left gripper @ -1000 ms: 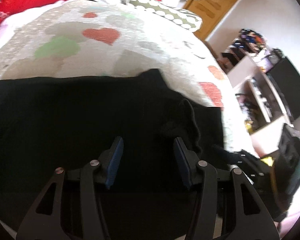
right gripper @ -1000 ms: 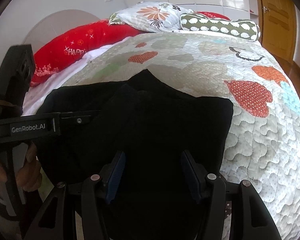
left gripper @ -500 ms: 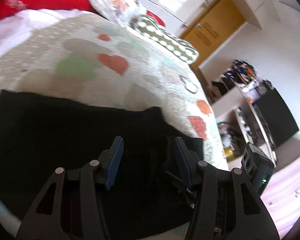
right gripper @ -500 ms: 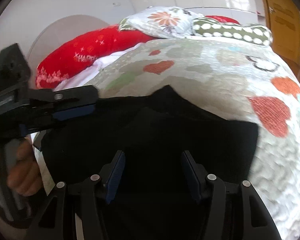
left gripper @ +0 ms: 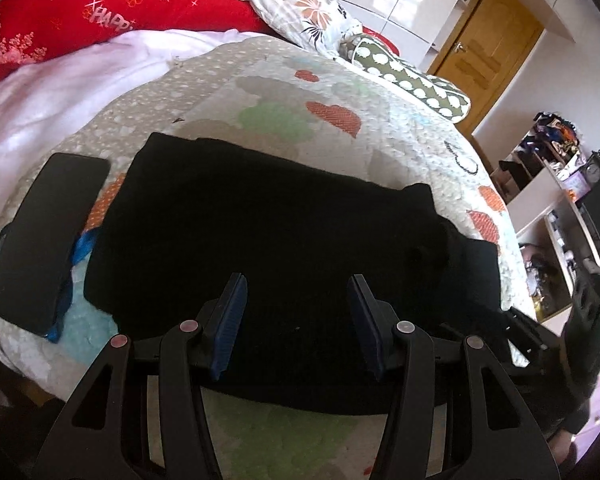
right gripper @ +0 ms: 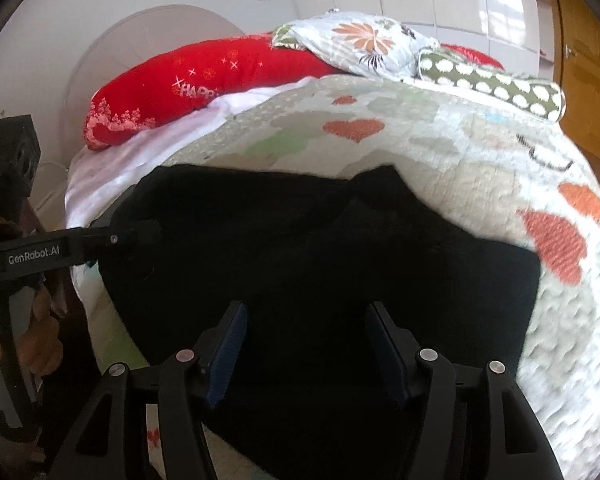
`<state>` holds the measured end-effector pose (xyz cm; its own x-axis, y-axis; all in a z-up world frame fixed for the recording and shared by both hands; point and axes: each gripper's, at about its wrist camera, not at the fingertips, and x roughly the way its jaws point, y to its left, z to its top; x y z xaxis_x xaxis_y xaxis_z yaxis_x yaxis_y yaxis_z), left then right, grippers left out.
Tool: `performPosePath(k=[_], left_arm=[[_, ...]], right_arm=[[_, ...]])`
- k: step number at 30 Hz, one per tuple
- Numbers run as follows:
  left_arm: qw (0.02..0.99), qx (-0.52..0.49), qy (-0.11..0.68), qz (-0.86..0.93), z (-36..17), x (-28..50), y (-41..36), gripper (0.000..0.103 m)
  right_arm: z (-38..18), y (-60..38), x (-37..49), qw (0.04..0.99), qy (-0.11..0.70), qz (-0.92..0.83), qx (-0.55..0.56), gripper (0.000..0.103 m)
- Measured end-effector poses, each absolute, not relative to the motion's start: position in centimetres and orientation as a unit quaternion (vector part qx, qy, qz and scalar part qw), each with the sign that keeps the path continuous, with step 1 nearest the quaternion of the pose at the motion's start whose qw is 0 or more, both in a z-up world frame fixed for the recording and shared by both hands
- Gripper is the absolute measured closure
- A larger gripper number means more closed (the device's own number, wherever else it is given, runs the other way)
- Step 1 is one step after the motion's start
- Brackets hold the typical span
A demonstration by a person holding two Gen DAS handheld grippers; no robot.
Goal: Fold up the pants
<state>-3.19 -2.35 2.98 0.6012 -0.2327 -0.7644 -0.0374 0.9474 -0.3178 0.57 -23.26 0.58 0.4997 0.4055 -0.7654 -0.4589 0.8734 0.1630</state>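
Observation:
The black pants (left gripper: 268,240) lie folded in a wide flat stack on the quilted bed, also in the right wrist view (right gripper: 320,248). My left gripper (left gripper: 296,312) is open and empty, held above the near edge of the pants. My right gripper (right gripper: 304,340) is open and empty, above the near part of the pants. The left gripper's body (right gripper: 60,252) shows at the left of the right wrist view; the right gripper's body (left gripper: 580,320) shows at the right edge of the left wrist view.
A black phone (left gripper: 44,240) lies on a blue strap left of the pants. The heart-patterned quilt (left gripper: 340,120) covers the bed. A red pillow (right gripper: 204,76), a floral pillow (right gripper: 364,40) and a green bolster (right gripper: 492,84) lie at the head. Shelves (left gripper: 556,184) and a wooden door (left gripper: 488,40) stand at right.
Both grippers have pulled back and lifted from the pants, staying open. The left view now takes in the whole folded stack and the phone beside it.

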Motion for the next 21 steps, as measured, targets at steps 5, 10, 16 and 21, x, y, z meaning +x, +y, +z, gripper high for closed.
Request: performPosePath(k=[5,10,16,21], left_arm=[[0.882,-0.148,0.445,-0.053,2.8,-3.4,-2.5,0.052],[0.890,-0.128,0.437,-0.035,2.9,-3.5,-2.5,0.050],[0.892,-0.121,0.436,-0.011,1.7,-3.2,-1.6,0.050],[0.895,-0.113,0.431,-0.016,1.0,-2.7,-1.6,0.041]], right_arm=[[0.9,-22.9,0.4,0.866,0.437,0.242,-0.026,0.043],[2.3,-23.2,0.2,0.872,0.427,0.237,-0.024,0.043],[1.3,-23.4,1.2,0.865,0.443,0.237,-0.005,0.043],[0.2,-22.5,1.4,0.860,0.452,0.236,-0.018,0.037]])
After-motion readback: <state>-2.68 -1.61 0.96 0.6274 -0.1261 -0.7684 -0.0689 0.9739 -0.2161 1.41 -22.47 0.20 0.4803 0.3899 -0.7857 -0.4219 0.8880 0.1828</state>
